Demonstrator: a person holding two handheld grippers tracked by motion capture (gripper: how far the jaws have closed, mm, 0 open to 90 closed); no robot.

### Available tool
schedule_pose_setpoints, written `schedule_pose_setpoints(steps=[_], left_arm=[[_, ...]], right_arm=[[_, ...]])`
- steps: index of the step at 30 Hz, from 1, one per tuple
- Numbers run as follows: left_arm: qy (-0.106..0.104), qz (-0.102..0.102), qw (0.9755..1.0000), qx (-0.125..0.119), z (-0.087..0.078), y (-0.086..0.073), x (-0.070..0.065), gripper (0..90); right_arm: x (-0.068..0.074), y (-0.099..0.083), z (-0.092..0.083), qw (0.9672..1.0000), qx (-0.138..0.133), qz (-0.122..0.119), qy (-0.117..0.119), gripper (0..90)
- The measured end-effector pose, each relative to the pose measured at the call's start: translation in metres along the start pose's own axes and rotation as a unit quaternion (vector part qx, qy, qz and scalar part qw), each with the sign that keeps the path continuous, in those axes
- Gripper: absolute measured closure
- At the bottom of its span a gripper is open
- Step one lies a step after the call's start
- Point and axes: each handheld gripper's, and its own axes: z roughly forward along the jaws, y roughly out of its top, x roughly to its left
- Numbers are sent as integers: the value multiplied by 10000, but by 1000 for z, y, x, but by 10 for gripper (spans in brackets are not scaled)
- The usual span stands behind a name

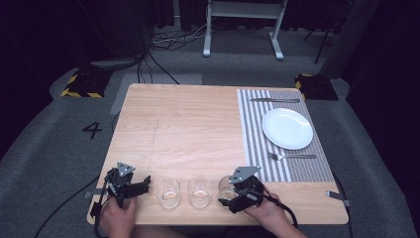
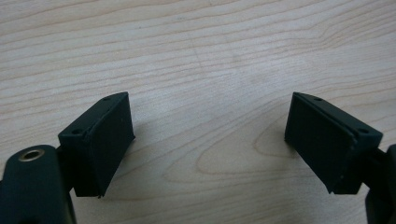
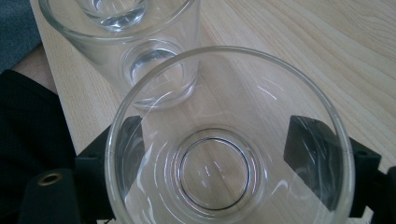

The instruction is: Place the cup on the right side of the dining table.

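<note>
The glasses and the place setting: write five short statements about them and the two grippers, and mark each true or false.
1. Three glasses stand in a row near the table's near edge. True.
2. The right gripper has its fingers on either side of the right-hand glass. True.
3. The left gripper holds a glass. False: its fingers are open over bare wood.
4. The plate sits on bare wood. False: it lies on the striped placemat.
5. The fork lies nearer the person than the plate. True.
</note>
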Motion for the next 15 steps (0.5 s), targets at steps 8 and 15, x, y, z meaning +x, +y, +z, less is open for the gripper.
schedule_pose_setpoints(steps=[8,15], left_arm=[[-9,-1,10000,1,0,0,0,156],[-10,8,10000,3,0,0,0,156]], right_arm=[[2,3,-1,9998,170,40,-54,184],[-1,12,-7,9992,380,-97,1,184]])
